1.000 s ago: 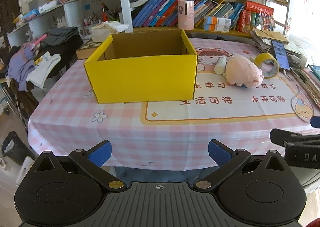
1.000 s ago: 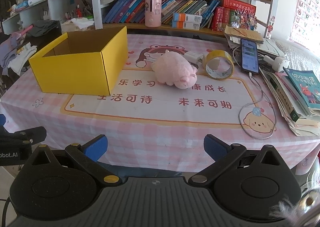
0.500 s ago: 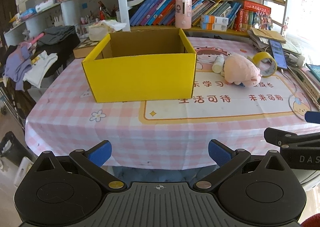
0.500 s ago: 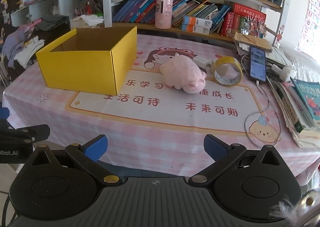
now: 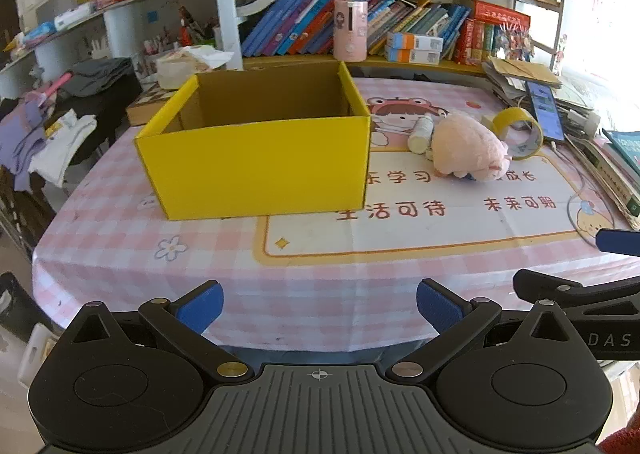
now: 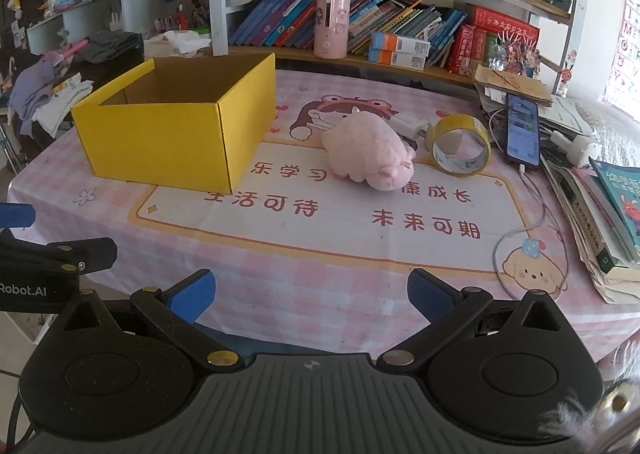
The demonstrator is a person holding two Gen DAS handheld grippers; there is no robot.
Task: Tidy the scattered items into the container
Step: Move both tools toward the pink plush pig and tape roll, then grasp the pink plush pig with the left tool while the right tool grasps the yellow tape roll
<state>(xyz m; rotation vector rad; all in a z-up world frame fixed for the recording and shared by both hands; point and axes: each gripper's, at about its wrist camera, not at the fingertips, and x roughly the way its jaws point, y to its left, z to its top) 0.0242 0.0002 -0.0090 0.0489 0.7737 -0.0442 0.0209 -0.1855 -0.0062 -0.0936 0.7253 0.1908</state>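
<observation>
Both grippers are held at the near edge of the table, above the pink checked cloth. The left gripper is seen with its 2 blue-padded fingers spread wide and nothing between them; the right gripper is likewise spread and empty.

The open yellow box is placed on the left part of the table, straight ahead of the left gripper, and no contents can be seen in the part of its inside that shows. To its right, on the printed mat, a pink plush toy is laid on its side. A small white bottle is found touching or just beside the plush on its far side, and a roll of yellow tape is stood on edge just to the right of the plush.

Nothing is set between the grippers and these items. Further right, a phone with a white cable and a stack of books are crowded along the table edge. Bookshelves are ranged behind.
</observation>
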